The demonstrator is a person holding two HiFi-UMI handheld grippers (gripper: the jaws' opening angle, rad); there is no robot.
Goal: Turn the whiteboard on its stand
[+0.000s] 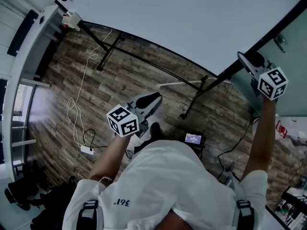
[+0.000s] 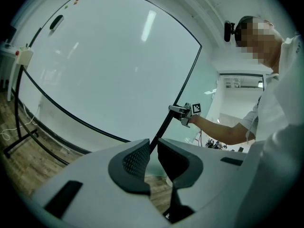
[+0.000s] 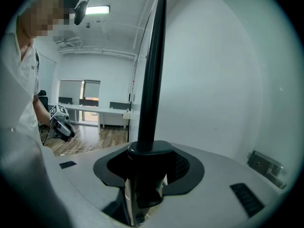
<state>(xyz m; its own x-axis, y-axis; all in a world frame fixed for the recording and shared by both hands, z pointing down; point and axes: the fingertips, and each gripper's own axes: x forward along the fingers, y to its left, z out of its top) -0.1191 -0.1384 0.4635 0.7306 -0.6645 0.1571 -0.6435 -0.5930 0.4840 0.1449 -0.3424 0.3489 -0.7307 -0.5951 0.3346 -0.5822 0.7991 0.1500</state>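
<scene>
Wood-plank floor (image 1: 139, 83) runs under a bright white room. The right gripper (image 3: 147, 169) is clamped on the black frame (image 3: 153, 70) along the side edge of the whiteboard (image 1: 182, 18), and the bar rises straight up from between its pads. The arm behind it is stretched forward and raised. The board hangs on its stand (image 1: 144, 61) and looks tilted. Its white face fills the top of the head view, and the stand's black legs rest on the planks beneath it. The left gripper (image 2: 151, 156) hangs lower, near the person's chest and well clear of the board. Its jaws are slightly apart with nothing between them. A white cable (image 1: 76, 104) trails across the floor to a power strip (image 1: 87, 150).
</scene>
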